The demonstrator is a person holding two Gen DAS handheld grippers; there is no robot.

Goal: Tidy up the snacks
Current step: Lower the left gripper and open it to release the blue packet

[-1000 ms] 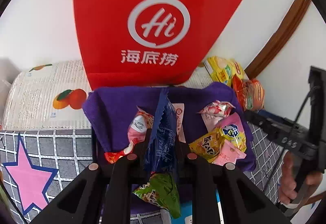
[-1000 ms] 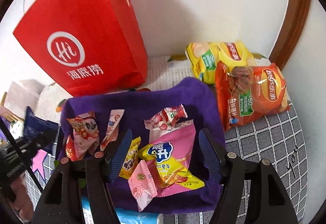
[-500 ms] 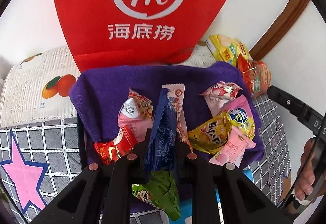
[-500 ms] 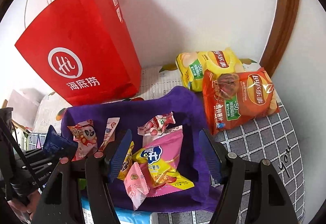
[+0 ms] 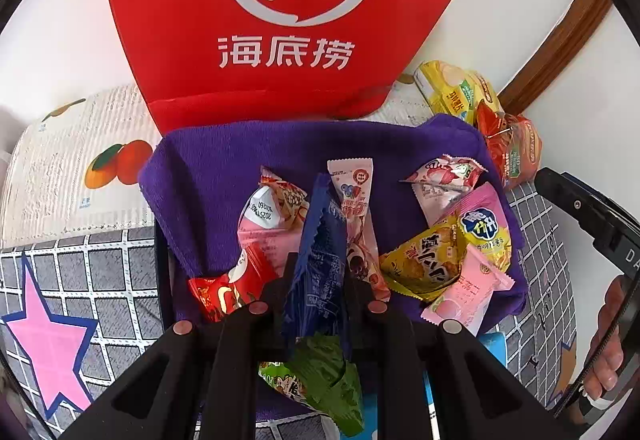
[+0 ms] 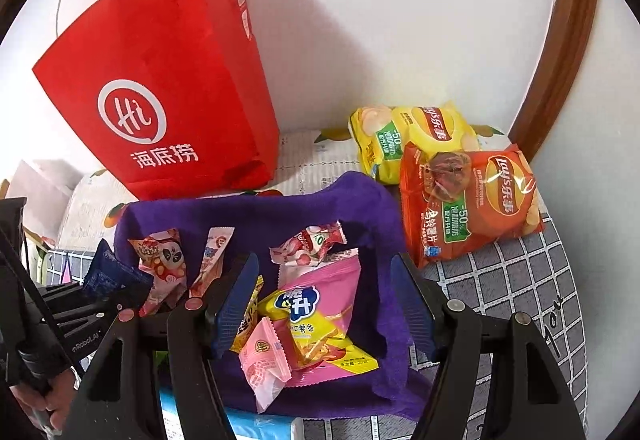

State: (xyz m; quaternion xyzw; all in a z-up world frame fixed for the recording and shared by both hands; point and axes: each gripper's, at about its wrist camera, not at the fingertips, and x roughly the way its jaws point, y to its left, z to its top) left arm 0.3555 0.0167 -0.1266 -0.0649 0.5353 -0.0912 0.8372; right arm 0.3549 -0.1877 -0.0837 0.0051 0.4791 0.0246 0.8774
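Note:
A purple cloth-lined bin [image 5: 208,167] [image 6: 368,199] holds several small snack packets. My left gripper [image 5: 318,280] is shut on a dark blue packet [image 5: 320,260] [image 6: 106,274], held upright just above the packets in the bin. Below it lie a red packet [image 5: 224,292], a pink-white one [image 5: 272,215] and a green one [image 5: 320,372]. My right gripper [image 6: 324,304] hangs open over the bin's right half, its fingers on either side of a pink and yellow packet [image 6: 320,316], not touching it.
A red paper bag [image 5: 280,19] [image 6: 168,87] stands against the wall behind the bin. Yellow [image 6: 412,135] and orange [image 6: 468,199] chip bags lie at the right rear. A grey checked cloth [image 6: 500,272] with a pink star [image 5: 52,344] covers the table. A hand [image 5: 608,340] shows at right.
My left gripper has sunk toward the bin with the blue packet, so the bin and red bag look nearer. The right gripper's view tilted slightly; its jaws kept the same gap.

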